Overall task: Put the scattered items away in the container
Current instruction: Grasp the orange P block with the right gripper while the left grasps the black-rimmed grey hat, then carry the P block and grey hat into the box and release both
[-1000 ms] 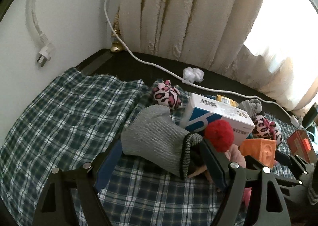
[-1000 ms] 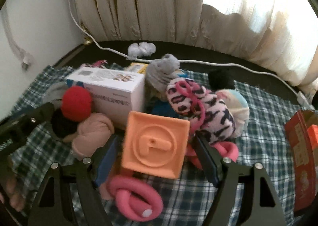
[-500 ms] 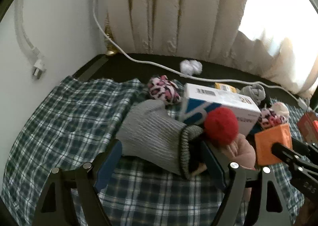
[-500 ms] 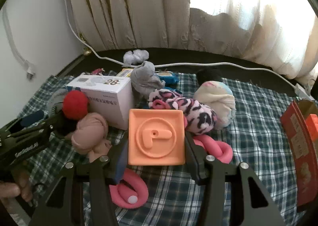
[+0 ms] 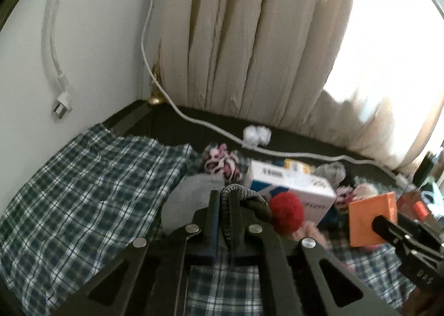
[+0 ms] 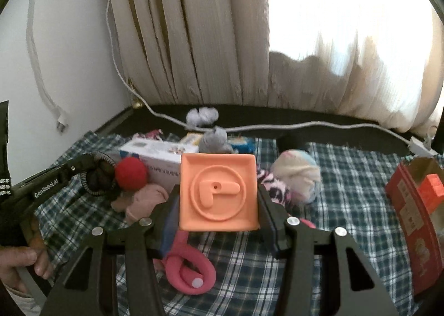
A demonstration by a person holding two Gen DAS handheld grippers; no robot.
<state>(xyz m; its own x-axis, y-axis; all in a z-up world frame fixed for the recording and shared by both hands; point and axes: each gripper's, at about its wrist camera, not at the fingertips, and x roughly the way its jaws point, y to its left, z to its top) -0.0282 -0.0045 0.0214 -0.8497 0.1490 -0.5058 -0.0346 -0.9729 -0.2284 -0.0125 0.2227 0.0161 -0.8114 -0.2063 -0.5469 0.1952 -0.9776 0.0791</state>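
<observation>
The left tongs [image 5: 225,199] have just been closed on the grey beanie's [image 5: 194,191] cuff; the orange block [image 6: 217,191] is gripped by the right tongs [image 6: 217,205], now lifted. A white box [image 6: 155,153] lies at eleven o'clock.

left gripper [image 5: 225,199] now clamps the grey hat [image 5: 191,191] cuff | right gripper [image 6: 217,199] squeezes the orange block [image 6: 217,192], lifted clear I think
</observation>
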